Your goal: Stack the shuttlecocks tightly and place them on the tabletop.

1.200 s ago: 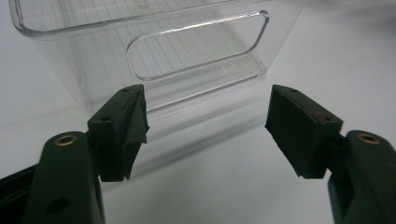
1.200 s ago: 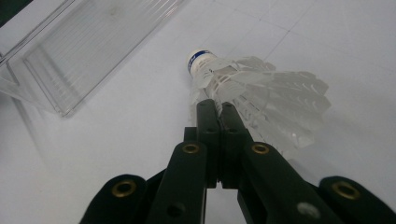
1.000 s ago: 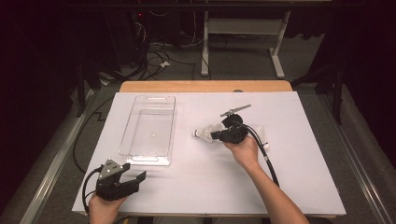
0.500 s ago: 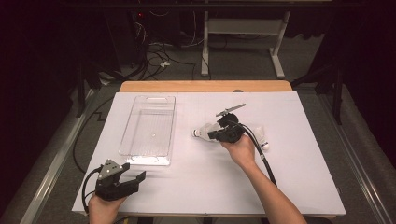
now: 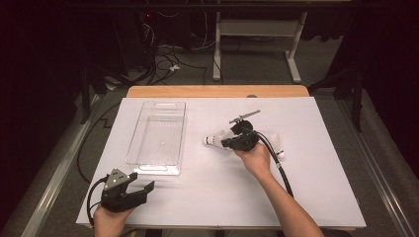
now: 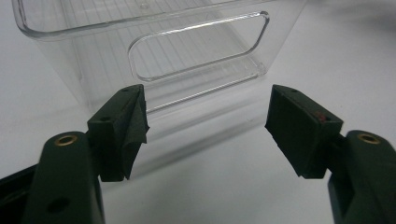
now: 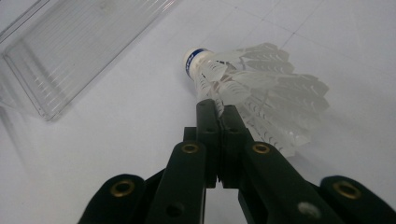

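- The table [image 5: 341, 197], covered in a white sheet, carried the right gripper [image 5: 225, 143] near its middle.
- A bare wooden strip [image 5: 217, 91] ran along the far edge, beyond that gripper.
- Past it stood a white metal frame [image 5: 257, 29] on grey floor [image 5: 321, 64].
- Loose cables [image 5: 163, 61] lay far left of the gripper.
- The surroundings were dark; light fell on the table.

Lab: cables [image 5: 165, 61], dark-curtained test table [image 5: 212, 91]
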Motion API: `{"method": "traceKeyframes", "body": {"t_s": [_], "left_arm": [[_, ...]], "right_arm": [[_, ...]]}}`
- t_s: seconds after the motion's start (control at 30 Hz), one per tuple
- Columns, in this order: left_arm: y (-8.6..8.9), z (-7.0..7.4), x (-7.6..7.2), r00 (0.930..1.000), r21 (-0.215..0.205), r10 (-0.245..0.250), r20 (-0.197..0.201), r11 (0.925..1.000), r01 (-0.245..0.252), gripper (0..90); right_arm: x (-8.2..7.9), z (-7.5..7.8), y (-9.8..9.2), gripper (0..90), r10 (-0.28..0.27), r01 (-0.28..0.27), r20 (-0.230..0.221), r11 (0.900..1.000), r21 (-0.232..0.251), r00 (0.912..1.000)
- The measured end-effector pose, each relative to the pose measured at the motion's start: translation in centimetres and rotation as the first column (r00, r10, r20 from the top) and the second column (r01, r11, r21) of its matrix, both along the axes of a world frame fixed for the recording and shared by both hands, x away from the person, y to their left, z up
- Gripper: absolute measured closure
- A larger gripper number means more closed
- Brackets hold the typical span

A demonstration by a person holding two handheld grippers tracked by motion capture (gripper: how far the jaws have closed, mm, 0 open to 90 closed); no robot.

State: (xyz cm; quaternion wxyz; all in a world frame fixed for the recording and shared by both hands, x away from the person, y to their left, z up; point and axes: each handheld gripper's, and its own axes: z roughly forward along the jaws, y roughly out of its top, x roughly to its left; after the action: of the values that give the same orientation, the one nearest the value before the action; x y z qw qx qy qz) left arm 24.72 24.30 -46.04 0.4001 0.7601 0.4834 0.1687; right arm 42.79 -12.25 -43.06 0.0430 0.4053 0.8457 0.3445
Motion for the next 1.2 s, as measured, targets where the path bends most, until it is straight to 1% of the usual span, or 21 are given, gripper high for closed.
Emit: {"method": "traceKeyframes", "body": {"t_s": [0.4,0.67,0.77,0.9,1.03,1.2], "left_arm": [[0.0,-0.01,0.0,1.0,-0.002,-0.001,0.0,1.0,0.001,30.2],[0.03,0.02,0.0,1.0,-0.002,-0.002,-0.002,1.0,0.002,30.2],[0.04,-0.01,0.03,1.0,0.0,-0.001,-0.002,1.0,0.001,30.2],[0.08,-0.03,0.04,1.0,-0.004,-0.001,-0.003,1.0,0.001,30.2],[0.15,-0.02,0.02,1.0,-0.01,0.002,-0.002,0.9999,-0.002,30.2],[0.22,-0.01,0.06,1.0,-0.011,0.001,-0.004,0.9999,-0.001,30.2]], "right_arm": [[0.14,-0.52,-0.04,89.3,-0.014,0.014,-0.004,1.0,-0.011,0.9999],[0.2,-0.55,-0.12,87.9,-0.022,0.022,0.0,1.0,-0.018,0.9998],[0.22,-0.54,-0.23,86.4,-0.024,0.024,0.003,0.999,-0.029,0.9997],[0.22,-0.48,-0.46,83.9,-0.035,0.035,0.009,0.999,-0.031,0.9994],[0.17,-0.57,-0.67,79.9,-0.04,0.04,0.007,0.998,-0.039,0.9992],[0.14,-0.66,-0.97,77.4,-0.05,0.05,0.005,0.998,-0.042,0.9987]]}}
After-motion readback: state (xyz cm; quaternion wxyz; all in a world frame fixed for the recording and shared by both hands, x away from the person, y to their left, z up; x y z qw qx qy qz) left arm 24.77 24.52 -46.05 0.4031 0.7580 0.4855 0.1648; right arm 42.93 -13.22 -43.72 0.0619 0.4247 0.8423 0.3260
